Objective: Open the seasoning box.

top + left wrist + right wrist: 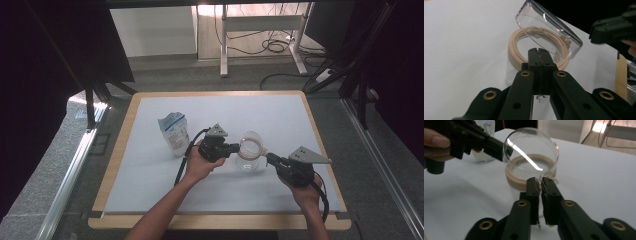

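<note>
A clear glass jar [248, 164] with a beige seal ring [514, 47] stands on the white table top. Its clear domed lid [531, 142] is tilted up over the mouth. My left gripper [238, 148] comes in from the left. Its jaws are pressed together on the lid's thin edge [539, 50]. From the right, my right gripper [268, 157] reaches the jar's near rim. Its tips [540, 180] stand a narrow slit apart just in front of the ring, with a small glinting bit beside them.
A white and blue pouch [174, 132] stands left of the left hand. The white mat [150, 200] lies on a wooden-edged table. Dark frame posts and curtains flank the table, and a desk with cables stands beyond its far edge.
</note>
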Demonstrator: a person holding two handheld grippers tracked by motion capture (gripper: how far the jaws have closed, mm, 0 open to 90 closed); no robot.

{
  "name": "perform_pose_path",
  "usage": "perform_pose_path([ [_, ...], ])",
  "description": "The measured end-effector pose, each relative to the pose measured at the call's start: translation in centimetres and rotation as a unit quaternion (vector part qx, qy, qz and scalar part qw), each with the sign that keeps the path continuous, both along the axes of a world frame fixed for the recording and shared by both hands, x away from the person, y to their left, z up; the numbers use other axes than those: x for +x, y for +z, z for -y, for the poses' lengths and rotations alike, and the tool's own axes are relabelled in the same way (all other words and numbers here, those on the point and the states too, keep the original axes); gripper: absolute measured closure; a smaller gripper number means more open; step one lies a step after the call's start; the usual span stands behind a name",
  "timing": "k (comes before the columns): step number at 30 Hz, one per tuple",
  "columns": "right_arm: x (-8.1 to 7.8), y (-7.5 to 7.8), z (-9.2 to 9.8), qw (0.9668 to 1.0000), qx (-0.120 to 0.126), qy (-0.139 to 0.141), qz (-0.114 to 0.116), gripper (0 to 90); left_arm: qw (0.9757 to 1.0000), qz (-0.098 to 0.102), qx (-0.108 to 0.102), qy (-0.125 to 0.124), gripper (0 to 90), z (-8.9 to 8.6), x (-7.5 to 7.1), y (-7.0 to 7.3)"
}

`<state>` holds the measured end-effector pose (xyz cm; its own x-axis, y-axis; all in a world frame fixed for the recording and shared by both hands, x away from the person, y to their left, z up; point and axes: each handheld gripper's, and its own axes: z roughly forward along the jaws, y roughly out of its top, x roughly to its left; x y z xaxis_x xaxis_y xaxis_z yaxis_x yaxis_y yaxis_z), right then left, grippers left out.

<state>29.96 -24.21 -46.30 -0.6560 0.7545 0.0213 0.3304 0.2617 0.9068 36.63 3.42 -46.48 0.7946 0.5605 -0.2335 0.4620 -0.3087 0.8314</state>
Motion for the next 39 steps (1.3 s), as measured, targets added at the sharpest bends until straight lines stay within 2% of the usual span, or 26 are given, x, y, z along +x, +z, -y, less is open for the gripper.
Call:
perform_pose_path([
  [1,-0.2,-0.3,0.0,1.0000,0.002,0.003,-0.006,78.4,1.0000,-0.004,-0.004,0.000,90.0,0.1,0.0,0.0],
  [4,-0.8,-1.1,-0.3,0.9997,-0.009,0.011,-0.019,67.9,1.0000,0.001,0.001,-0.005,90.0,0.6,0.0,0.4],
  [9,-1.8,-2.7,-0.7,0.9987,-0.027,0.019,-0.039,59.6,0.9998,0.010,0.006,-0.018,90.0,1.9,-0.1,1.3],
  [11,-2.0,-3.4,-0.8,0.9981,-0.031,0.021,-0.048,58.1,0.9995,0.017,0.013,-0.025,90.0,2.6,-0.2,1.8],
  [15,-2.1,-4.9,-0.6,0.9966,-0.038,0.022,-0.069,56.3,0.9989,0.024,0.015,-0.037,90.0,4.1,-0.5,2.5],
  [18,-2.3,-5.5,-0.5,0.9959,-0.041,0.023,-0.077,56.1,0.9982,0.029,0.017,-0.049,90.0,5.0,-0.7,3.0],
  [23,-2.3,-5.6,-0.3,0.9960,-0.037,0.022,-0.078,55.7,0.9970,0.035,0.022,-0.065,89.9,6.5,-1.1,3.4],
  [27,-2.2,-5.7,-0.2,0.9959,-0.037,0.023,-0.079,55.5,0.9967,0.033,0.021,-0.071,89.8,6.6,-1.0,3.3],
  [30,-2.2,-5.8,-0.2,0.9957,-0.036,0.024,-0.082,55.3,0.9968,0.020,0.007,-0.077,89.8,6.5,-0.8,3.2],
  [34,-2.1,-5.8,0.0,0.9957,-0.035,0.021,-0.083,55.1,0.9967,0.019,0.013,-0.078,89.8,7.1,-0.7,3.0],
  [35,-2.1,-5.8,0.0,0.9958,-0.035,0.019,-0.082,55.1,0.9965,0.024,0.017,-0.078,89.7,7.1,-0.7,3.0],
  [39,-2.1,-5.7,0.3,0.9960,-0.032,0.017,-0.081,55.1,0.9968,0.023,0.016,-0.075,89.5,6.9,-0.7,3.1],
])
